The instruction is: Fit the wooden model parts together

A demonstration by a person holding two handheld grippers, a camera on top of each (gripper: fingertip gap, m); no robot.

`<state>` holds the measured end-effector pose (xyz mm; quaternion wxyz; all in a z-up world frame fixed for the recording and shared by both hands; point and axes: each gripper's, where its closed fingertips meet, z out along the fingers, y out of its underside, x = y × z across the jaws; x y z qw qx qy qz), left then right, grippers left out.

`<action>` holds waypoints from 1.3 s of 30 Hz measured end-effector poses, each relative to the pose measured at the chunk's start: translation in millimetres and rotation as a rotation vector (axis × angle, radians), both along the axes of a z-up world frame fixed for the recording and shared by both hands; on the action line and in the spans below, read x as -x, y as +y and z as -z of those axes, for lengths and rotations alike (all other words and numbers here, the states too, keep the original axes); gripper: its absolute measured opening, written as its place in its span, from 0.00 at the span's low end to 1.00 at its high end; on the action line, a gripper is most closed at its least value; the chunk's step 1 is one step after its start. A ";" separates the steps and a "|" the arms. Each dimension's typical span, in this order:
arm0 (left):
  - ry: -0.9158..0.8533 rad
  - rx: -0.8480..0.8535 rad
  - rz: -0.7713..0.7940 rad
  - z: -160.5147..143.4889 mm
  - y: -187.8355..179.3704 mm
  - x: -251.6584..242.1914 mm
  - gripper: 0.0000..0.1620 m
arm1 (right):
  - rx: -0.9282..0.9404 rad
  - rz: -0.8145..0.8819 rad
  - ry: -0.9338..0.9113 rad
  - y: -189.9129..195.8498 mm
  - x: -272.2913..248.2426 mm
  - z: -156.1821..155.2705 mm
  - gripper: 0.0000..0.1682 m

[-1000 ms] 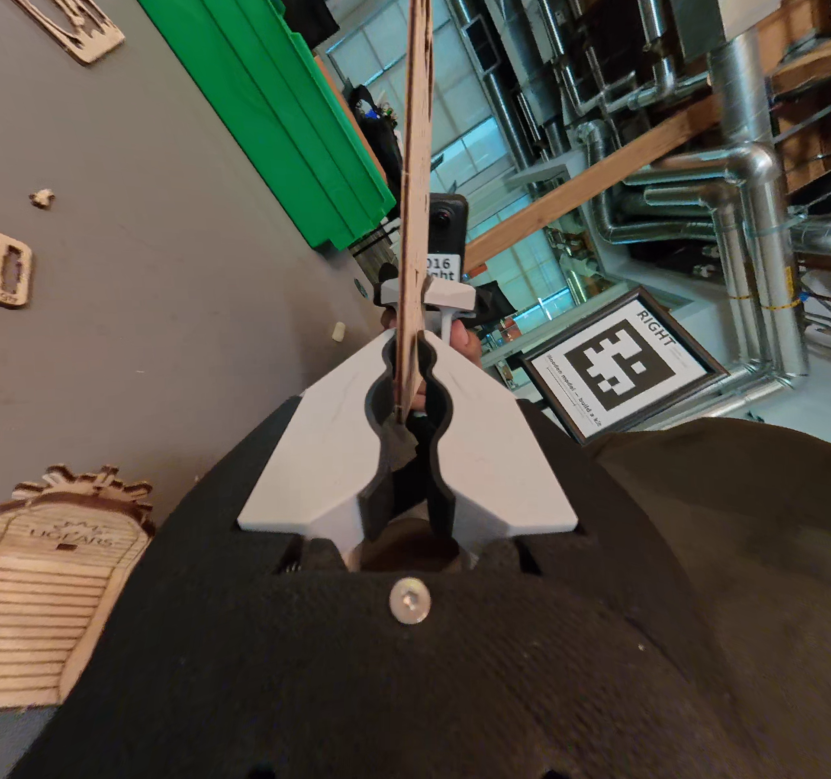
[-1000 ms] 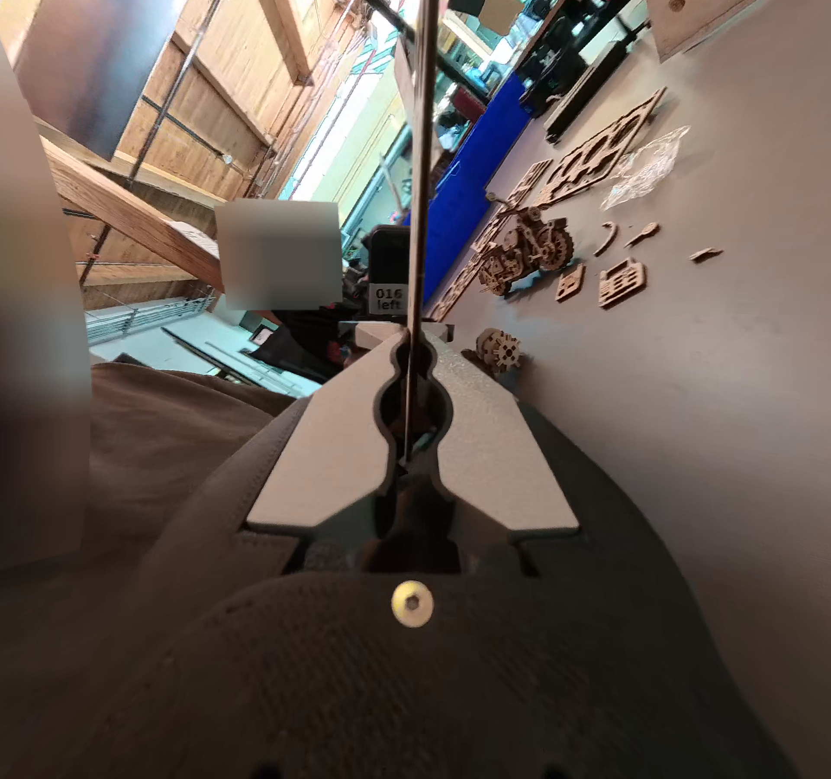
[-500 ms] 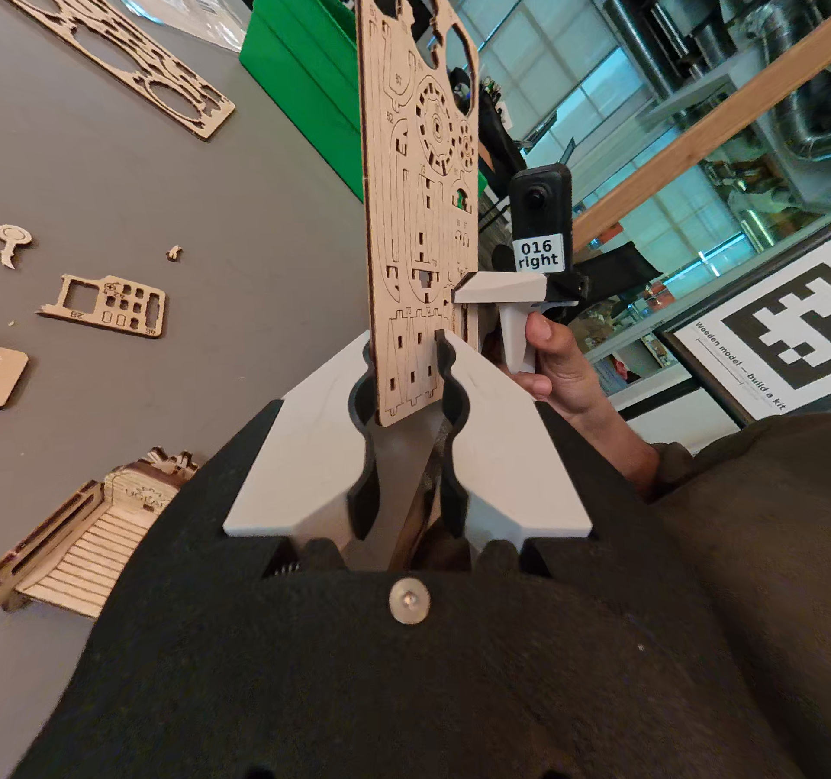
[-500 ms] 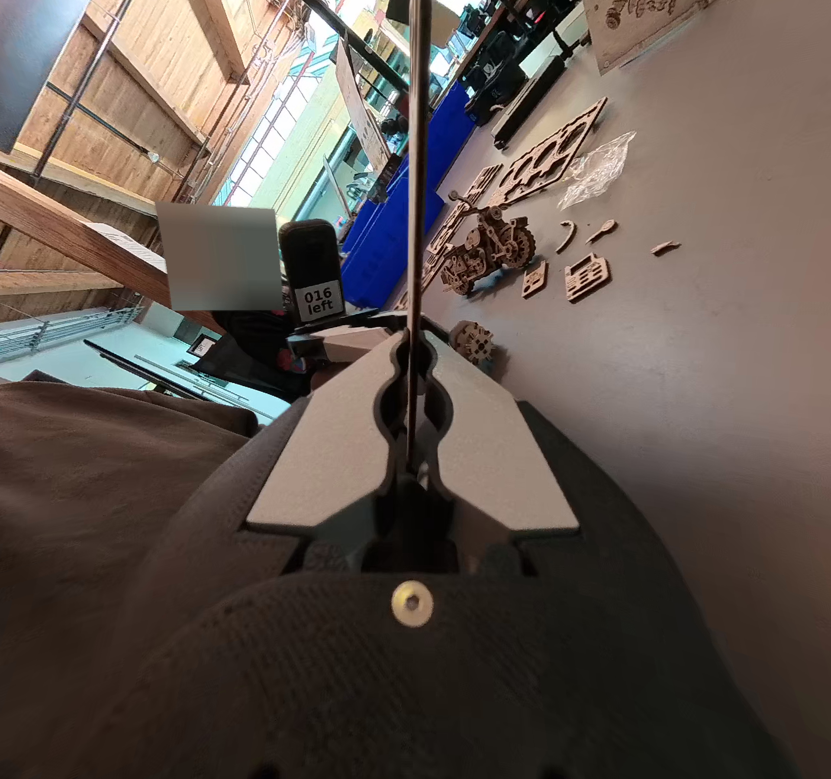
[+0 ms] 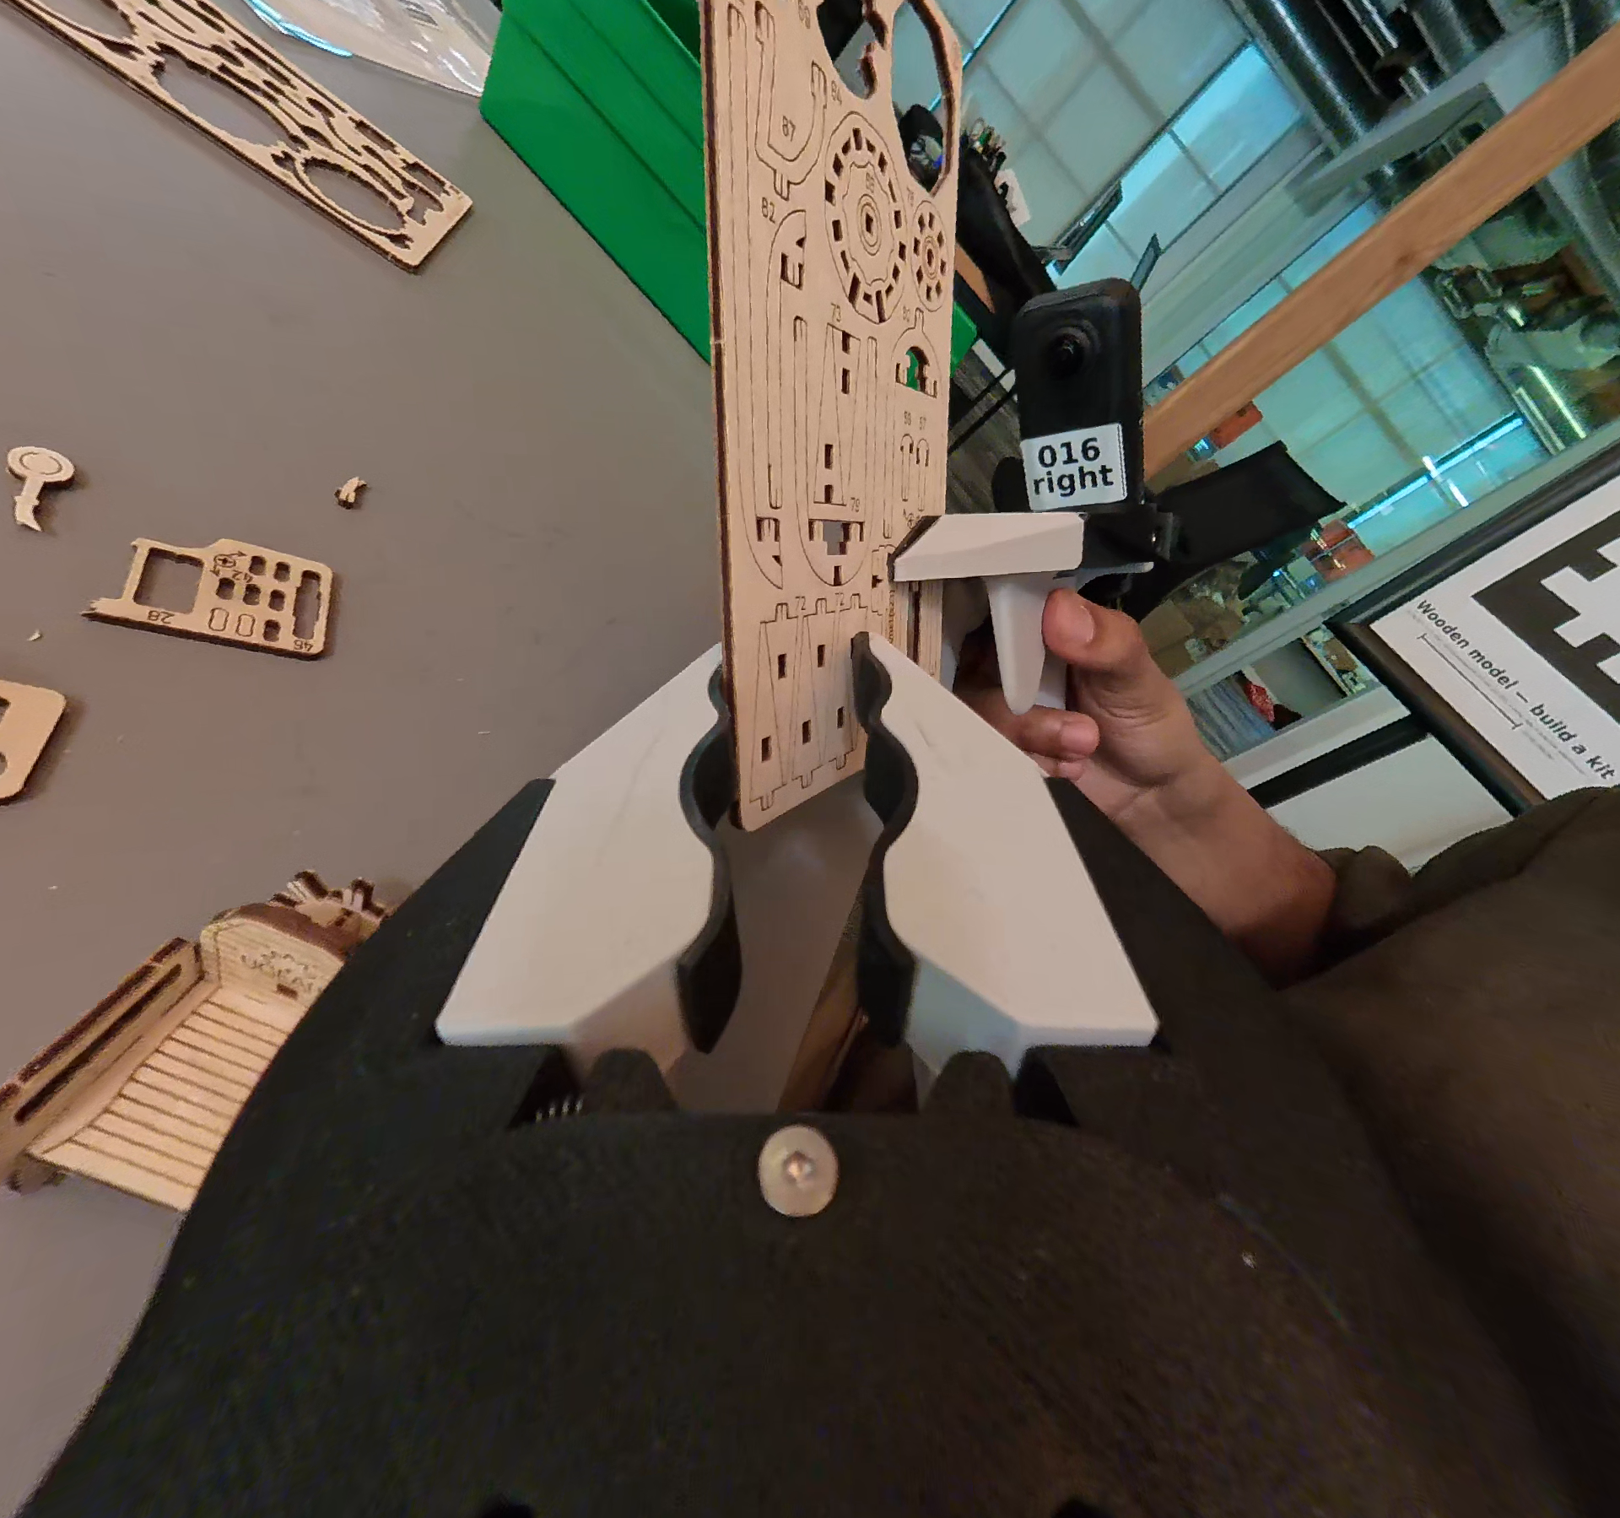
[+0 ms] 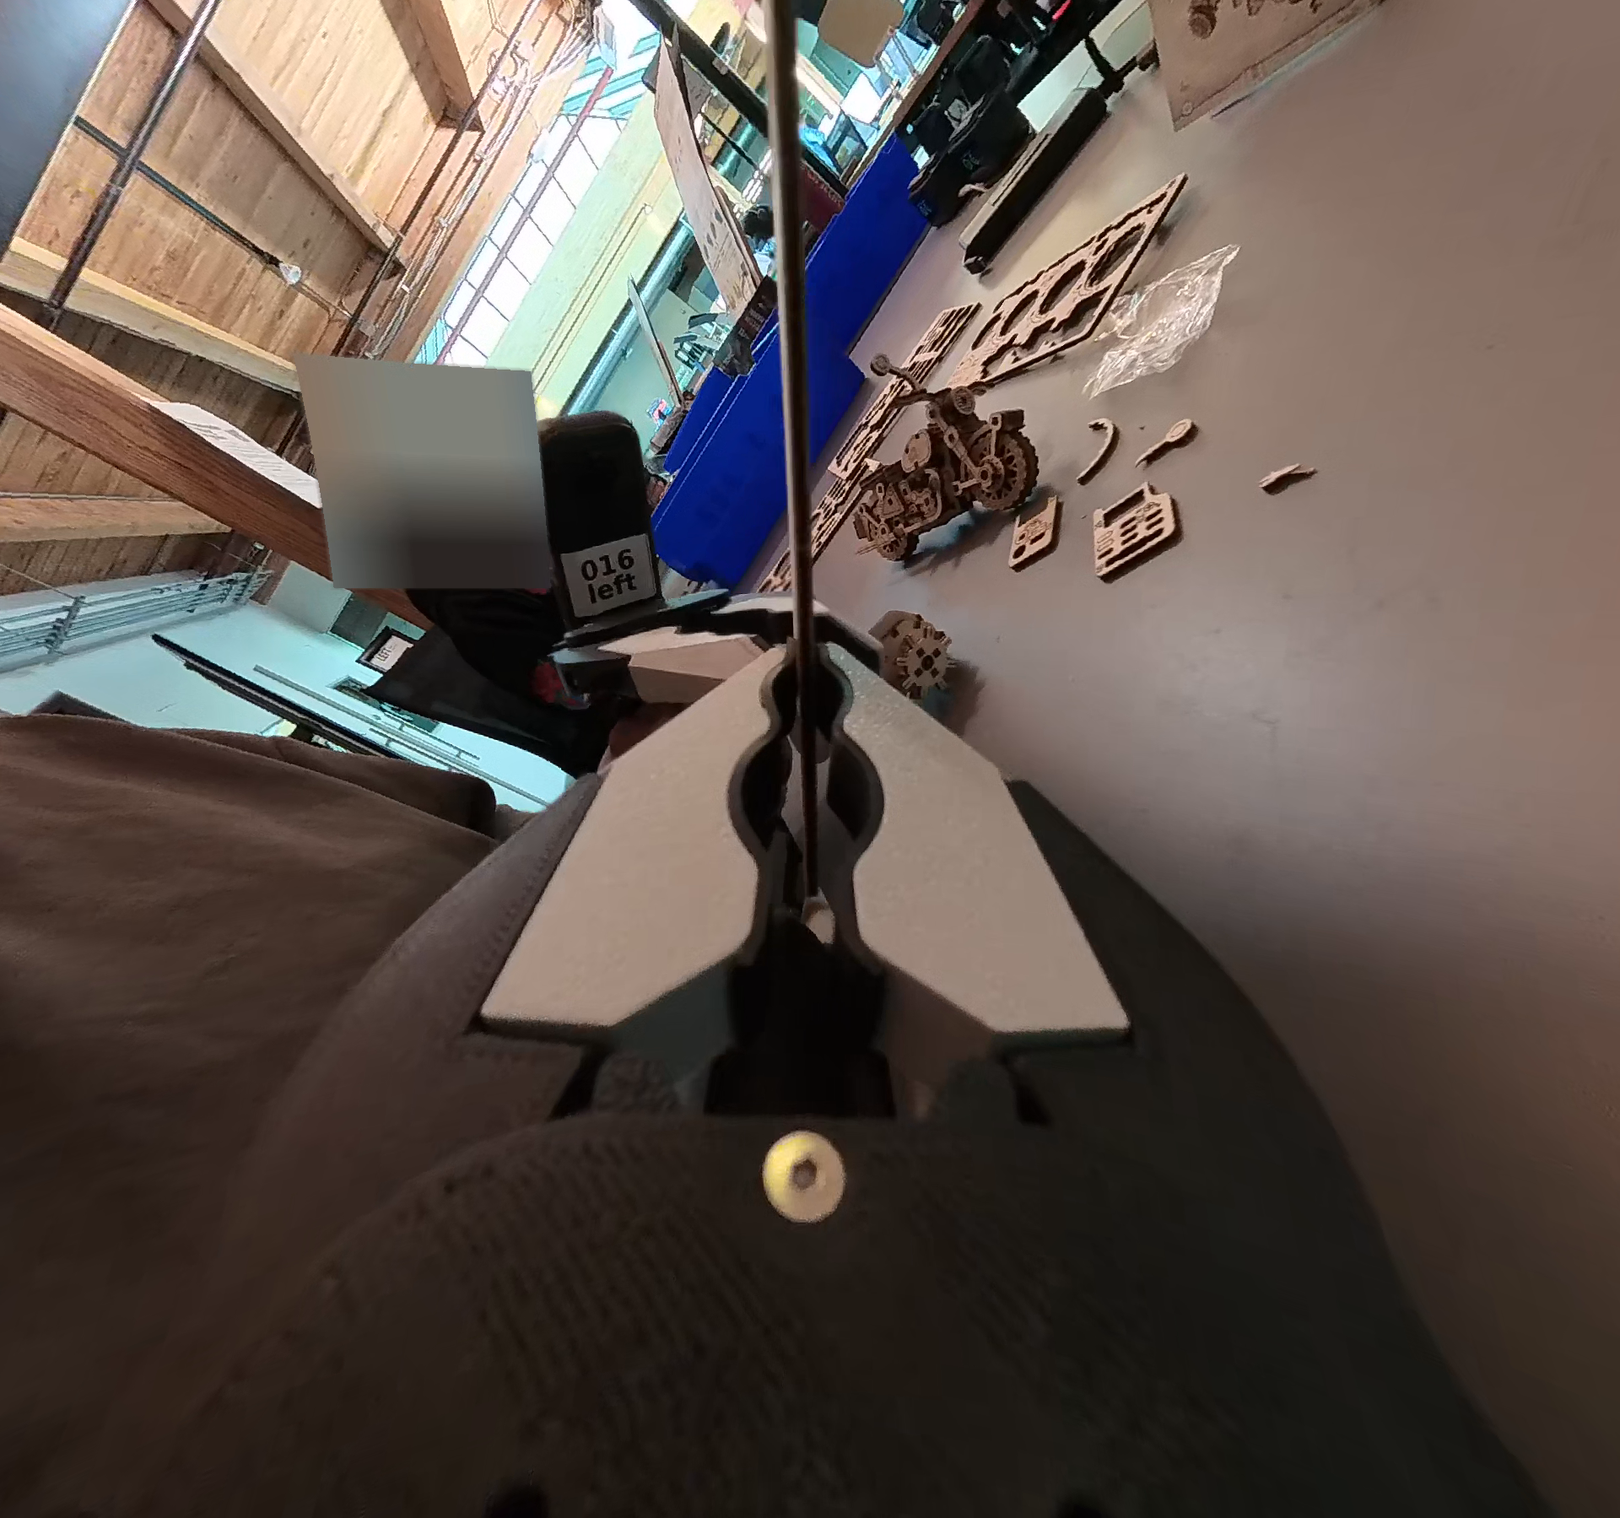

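Gripping a thin, light, snap-prone plywood sheet at its lower right edge, the right gripper is holding it upright at frame centre, while the left gripper is standing apart around its bottom, best held at solid margins.

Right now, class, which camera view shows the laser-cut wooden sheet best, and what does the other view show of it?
The left wrist view: the wooden sheet faces the camera, so its cut gears and slots are plain. The right wrist view shows the same sheet only edge-on, a thin dark line running up from the right hand-held gripper.
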<state>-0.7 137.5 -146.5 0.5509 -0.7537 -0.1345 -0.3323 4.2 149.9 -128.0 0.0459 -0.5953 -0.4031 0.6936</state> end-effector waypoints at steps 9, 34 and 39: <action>-0.012 -0.035 0.034 -3.4 -1.8 -6.6 0.13 | -0.130 -0.042 0.068 -2.7 -4.6 -6.8 0.00; 0.087 -0.139 0.018 -18.5 -7.3 -12.9 0.12 | -0.155 -0.056 0.148 -8.5 -10.4 -20.7 0.00; 0.112 -0.127 0.003 -16.1 -6.2 -13.5 0.13 | -0.170 -0.050 0.123 -6.5 -10.5 -18.1 0.00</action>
